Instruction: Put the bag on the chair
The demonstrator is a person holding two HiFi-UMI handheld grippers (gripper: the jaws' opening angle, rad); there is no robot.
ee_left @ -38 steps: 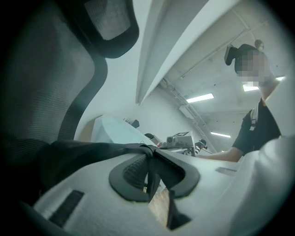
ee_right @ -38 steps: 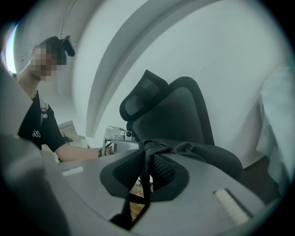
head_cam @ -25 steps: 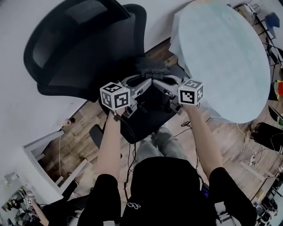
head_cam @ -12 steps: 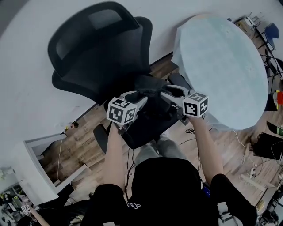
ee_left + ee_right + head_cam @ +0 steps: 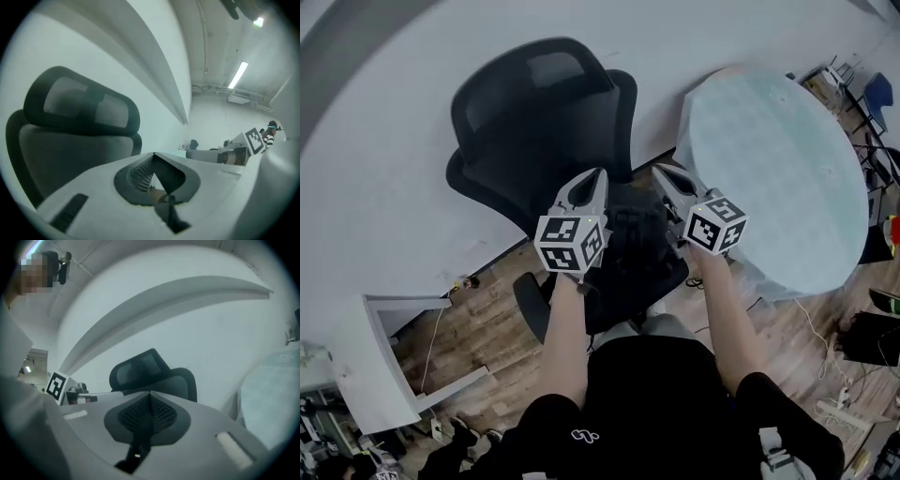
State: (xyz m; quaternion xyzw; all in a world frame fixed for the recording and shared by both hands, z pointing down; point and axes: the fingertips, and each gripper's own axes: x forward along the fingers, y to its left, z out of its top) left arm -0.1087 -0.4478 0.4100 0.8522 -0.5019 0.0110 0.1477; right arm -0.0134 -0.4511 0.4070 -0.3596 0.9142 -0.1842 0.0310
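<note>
Black mesh office chair (image 5: 534, 112) carries the dark bag (image 5: 635, 234) on its seat while we hold our left gripper (image 5: 596, 174) and right gripper (image 5: 663, 172) just above, jaws pressed together on nothing, seemingly finished placing it.

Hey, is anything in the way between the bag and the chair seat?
Nothing visible is. The bag appears to lie already on the seat of the chair, below the left gripper and right gripper, whose jaws are both together and empty.
</note>
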